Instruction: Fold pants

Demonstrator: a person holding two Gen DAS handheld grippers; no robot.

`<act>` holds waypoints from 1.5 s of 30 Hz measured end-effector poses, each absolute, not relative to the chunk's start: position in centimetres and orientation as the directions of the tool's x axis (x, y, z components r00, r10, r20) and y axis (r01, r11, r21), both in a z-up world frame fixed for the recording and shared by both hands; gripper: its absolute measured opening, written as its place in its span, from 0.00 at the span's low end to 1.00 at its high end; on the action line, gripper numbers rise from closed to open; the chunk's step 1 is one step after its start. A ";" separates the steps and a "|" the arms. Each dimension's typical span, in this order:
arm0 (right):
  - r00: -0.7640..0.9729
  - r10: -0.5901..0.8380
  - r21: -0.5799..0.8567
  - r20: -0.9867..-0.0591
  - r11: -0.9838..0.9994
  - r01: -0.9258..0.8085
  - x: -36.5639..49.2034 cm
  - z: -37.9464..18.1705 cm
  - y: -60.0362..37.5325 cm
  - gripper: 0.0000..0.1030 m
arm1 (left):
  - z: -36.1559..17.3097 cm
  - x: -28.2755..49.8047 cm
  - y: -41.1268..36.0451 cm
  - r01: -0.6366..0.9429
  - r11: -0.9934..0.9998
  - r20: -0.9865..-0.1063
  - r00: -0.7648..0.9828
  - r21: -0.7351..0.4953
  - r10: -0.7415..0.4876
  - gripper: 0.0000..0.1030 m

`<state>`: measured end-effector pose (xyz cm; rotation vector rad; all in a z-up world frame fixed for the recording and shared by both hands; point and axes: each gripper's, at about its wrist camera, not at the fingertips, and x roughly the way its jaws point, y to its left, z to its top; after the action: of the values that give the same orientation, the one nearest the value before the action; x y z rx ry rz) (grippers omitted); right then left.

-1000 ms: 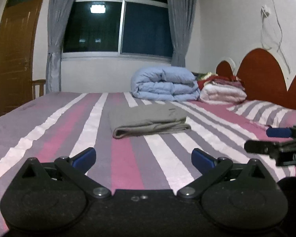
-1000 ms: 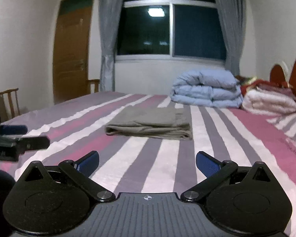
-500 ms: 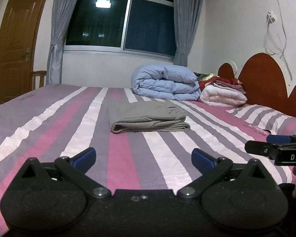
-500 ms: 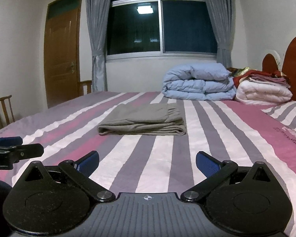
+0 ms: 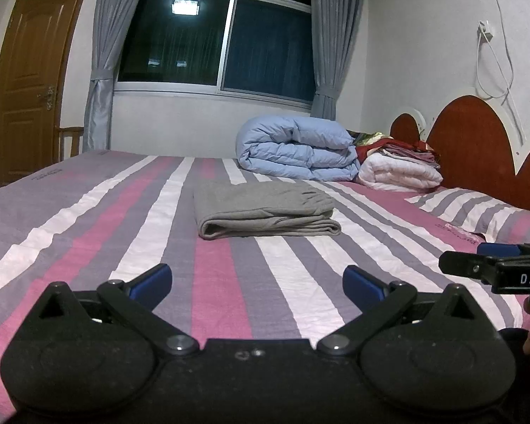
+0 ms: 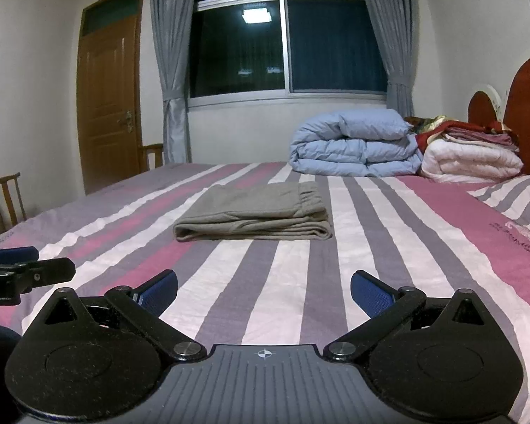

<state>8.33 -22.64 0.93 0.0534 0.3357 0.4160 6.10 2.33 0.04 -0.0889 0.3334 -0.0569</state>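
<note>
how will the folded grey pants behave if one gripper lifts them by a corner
The grey pants are soft cloth in loose stacked layers, so they would probably sag and unfold. They look light, and pushed across the striped bedsheet they would likely bunch rather than slide.

My left gripper (image 5: 257, 279) is matt black plastic, finely speckled, with small bright metal pivot pins; the pads on its jaws look like ribbed blue rubber. My right gripper (image 6: 264, 288) has the same matt black arms over a grey ribbed plastic plate. The pants (image 5: 265, 213) are soft grey knit cloth, dull and faintly creased. The bed sheet (image 5: 88, 233) is striped woven cloth, slightly wrinkled. The blue quilt (image 5: 296, 150) looks puffy with a slight sheen. The door (image 6: 109, 102) is varnished wood, the headboard (image 5: 473, 141) smooth and red-brown.
</note>
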 end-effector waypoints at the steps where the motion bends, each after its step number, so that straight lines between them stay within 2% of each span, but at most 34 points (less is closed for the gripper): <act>1: 0.860 0.405 0.118 -0.309 0.914 -0.388 8.4 0.9 -22.7 1.00 | 0.0 6.1 2.4 0.042 0.995 -0.325 0.943 -0.096 -0.071 0.94; 45: 0.857 0.407 0.119 -0.316 0.913 -0.390 8.2 0.9 -22.5 1.00 | 0.1 5.8 2.3 0.041 0.995 -0.318 0.945 -0.094 -0.069 0.94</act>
<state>8.24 -22.52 0.92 0.0512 0.3433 0.4192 5.81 2.31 0.13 -0.0868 0.3271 -0.0559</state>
